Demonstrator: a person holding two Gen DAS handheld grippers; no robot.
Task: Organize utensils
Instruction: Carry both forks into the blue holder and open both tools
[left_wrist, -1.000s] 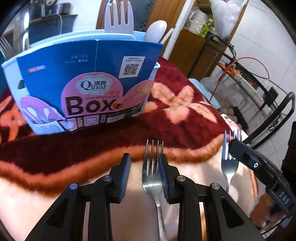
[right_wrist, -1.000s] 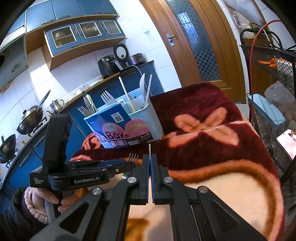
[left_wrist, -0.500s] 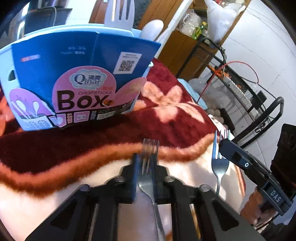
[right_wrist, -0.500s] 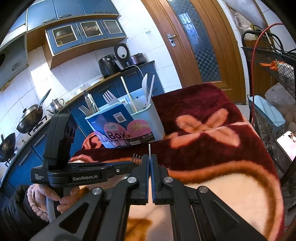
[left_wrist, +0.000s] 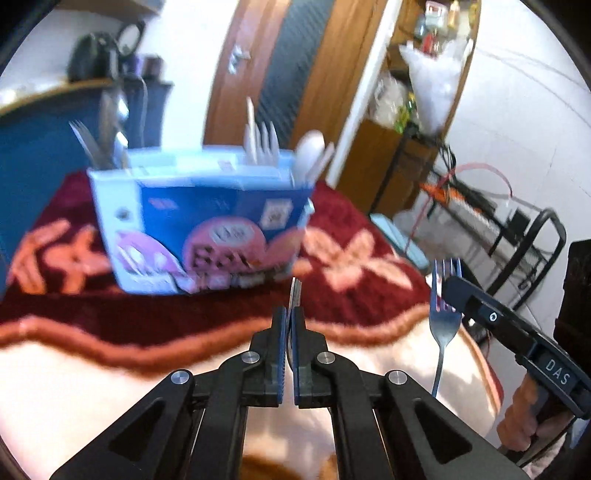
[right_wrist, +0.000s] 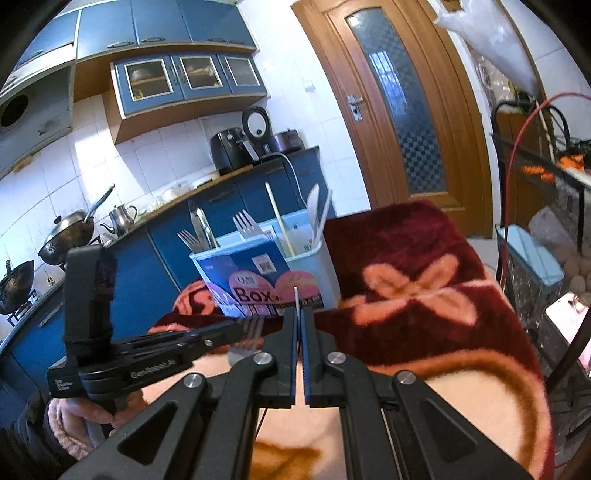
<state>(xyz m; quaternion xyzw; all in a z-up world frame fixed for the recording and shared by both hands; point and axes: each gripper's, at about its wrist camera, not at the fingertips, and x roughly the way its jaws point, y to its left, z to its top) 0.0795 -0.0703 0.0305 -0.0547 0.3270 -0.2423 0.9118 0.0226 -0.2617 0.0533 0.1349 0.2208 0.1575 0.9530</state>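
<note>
I have a fork in each gripper, held edge-on with tines forward so they can drop upright into the box (left_wrist: 207, 221) ahead on the blanket-covered bench (left_wrist: 369, 295). The left gripper (left_wrist: 290, 321) jaws, open around the fork (left_wrist: 295, 291) a second ago, are now clamped on it and lifted; the right gripper (right_wrist: 299, 321) jaws grip the other fork (left_wrist: 445, 314).

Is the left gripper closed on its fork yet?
Yes, shut on it. In the left wrist view the left gripper's fingers press together with the fork edge-on between them, tines poking out toward the utensil box.
</note>
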